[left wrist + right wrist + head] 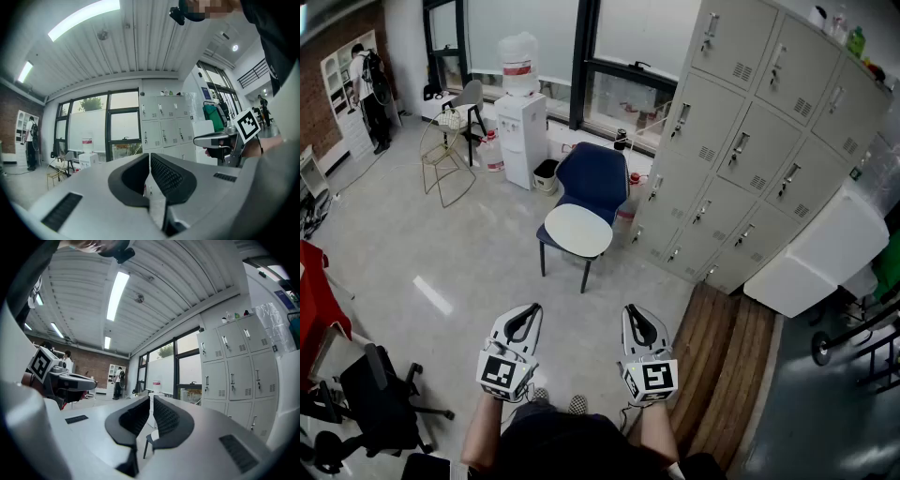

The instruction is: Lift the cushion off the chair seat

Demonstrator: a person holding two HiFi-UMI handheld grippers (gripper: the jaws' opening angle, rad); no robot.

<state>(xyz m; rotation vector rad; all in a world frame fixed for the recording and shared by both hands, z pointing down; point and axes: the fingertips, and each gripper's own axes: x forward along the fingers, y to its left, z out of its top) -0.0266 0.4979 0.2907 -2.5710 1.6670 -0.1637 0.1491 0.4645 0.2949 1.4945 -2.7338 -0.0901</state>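
Note:
A round white cushion (577,231) lies on the seat of a blue chair (593,178) that stands on the grey floor in front of the lockers, in the middle of the head view. Both grippers are held level, low in that view and well short of the chair. My left gripper (525,311) is shut with nothing in it, its jaws meeting at the tips (149,157). My right gripper (635,313) is shut and empty too (151,399). Between its jaws a sliver of the chair (151,436) shows far off.
Grey lockers (750,141) stand right of the chair and a water dispenser (520,131) with a small bin (547,175) to its left. A wire chair (445,159) and a person (370,94) are at the far left. A black office chair (380,398) is near left, wooden boards (727,375) near right.

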